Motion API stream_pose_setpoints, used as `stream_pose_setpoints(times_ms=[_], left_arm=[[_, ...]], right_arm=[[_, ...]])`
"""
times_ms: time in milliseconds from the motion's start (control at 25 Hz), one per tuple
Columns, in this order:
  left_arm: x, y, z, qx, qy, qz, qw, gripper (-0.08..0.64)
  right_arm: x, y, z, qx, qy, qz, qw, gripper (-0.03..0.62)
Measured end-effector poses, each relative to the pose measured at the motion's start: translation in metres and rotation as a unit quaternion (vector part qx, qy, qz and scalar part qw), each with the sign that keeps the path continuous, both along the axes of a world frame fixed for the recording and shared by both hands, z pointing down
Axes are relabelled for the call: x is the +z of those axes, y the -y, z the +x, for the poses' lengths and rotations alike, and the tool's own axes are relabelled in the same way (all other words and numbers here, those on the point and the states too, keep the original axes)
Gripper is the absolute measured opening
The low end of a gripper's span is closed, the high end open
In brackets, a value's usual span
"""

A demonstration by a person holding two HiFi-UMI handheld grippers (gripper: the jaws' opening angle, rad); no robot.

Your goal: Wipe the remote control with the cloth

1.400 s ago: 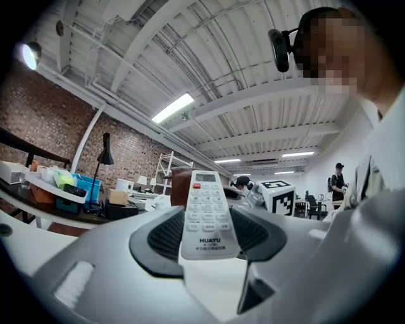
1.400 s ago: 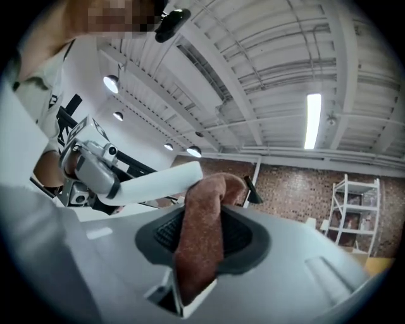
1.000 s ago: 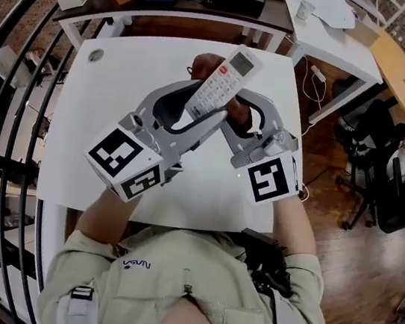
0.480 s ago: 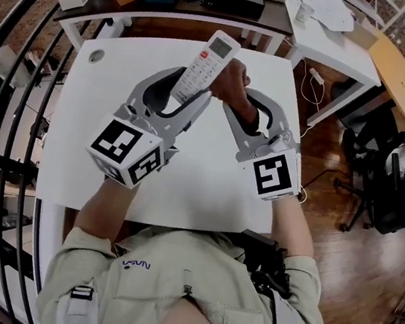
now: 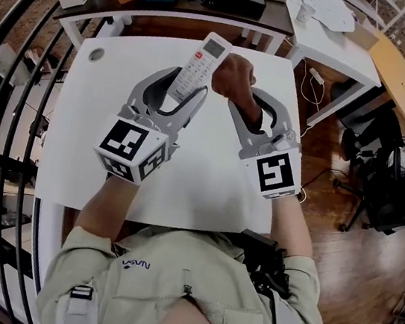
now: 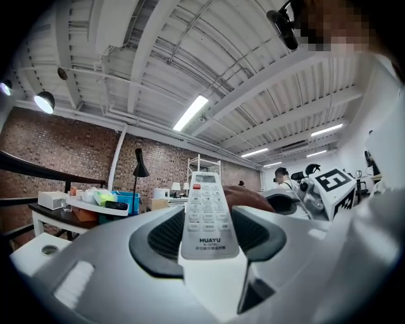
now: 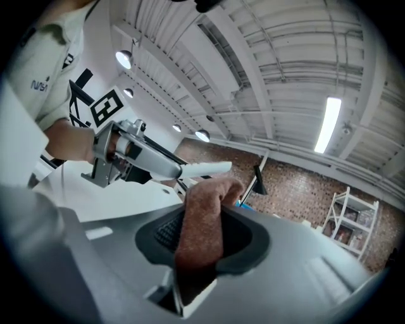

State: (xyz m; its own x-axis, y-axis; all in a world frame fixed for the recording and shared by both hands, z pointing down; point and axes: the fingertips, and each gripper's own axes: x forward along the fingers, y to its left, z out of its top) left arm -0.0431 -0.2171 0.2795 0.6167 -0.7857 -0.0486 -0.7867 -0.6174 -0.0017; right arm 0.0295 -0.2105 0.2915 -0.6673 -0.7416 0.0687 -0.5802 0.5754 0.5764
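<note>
From the head view, the left gripper squeezes the bottom end of the remote control. The remote is up in the air over the white table, near 12 o'clock in the picture, with its screen end pointing to about 1 o'clock. The right gripper pinches the brown cloth. The cloth sits at the remote's 3 o'clock side, right up against it.

From the left gripper view, both jaws press on the sides of the remote, buttons facing up. It is held tight, not loose. The cloth peeks out at 2 o'clock from the remote's middle.

From the right gripper view, the jaws are closed on the cloth, which stands up like a little bump. The white tip of the remote lies across the cloth's top, at 12 o'clock, and seems to touch it.

I think the wiping step is on now. To do it well, keep the left squeeze firm so the remote does not slip or spin. Rub the cloth the long way, from the screen end toward the jaws, soft and slow, so no buttons get mashed. The cloth bump is small, so I would go strip by strip. Then I would turn the remote a bit to reach the edge and the back.
</note>
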Motion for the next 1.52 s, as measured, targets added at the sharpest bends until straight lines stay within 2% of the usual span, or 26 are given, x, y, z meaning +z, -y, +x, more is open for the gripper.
stream_pose_setpoints(times_ms=[200,360,480,680,880,1000,1200,1520], left_arm=[[0.003,-0.007,0.014,0.029,-0.007,0.0,0.9996,0.241],[0.003,-0.009,0.015,0.029,0.005,0.002,0.9996,0.241],[0.002,-0.006,0.012,0.019,0.009,0.006,0.9998,0.241],[0.003,0.008,0.002,-0.013,0.021,0.012,0.9996,0.241],[0.021,0.037,-0.014,-0.058,0.05,0.005,0.9971,0.241],[0.04,0.059,-0.02,-0.085,0.075,-0.011,0.9935,0.241],[0.085,0.092,-0.028,-0.109,0.093,-0.059,0.9879,0.241],[0.149,0.124,-0.03,-0.108,0.124,-0.142,0.9761,0.241]], right_arm=[[0.026,-0.019,-0.03,-0.053,-0.048,-0.014,0.997,0.109],[0.031,-0.022,-0.036,-0.062,-0.046,-0.018,0.997,0.109],[0.025,-0.016,-0.027,-0.046,-0.033,-0.012,0.998,0.11],[0.01,0.008,0.0,-0.001,0.012,-0.014,1.0,0.11],[0.016,0.039,0.022,0.04,0.024,-0.031,0.998,0.11],[0.035,0.06,0.036,0.067,0.018,-0.056,0.996,0.11],[0.068,0.092,0.057,0.102,0.007,-0.102,0.99,0.112],[0.125,0.129,0.079,0.131,-0.025,-0.171,0.976,0.114]])
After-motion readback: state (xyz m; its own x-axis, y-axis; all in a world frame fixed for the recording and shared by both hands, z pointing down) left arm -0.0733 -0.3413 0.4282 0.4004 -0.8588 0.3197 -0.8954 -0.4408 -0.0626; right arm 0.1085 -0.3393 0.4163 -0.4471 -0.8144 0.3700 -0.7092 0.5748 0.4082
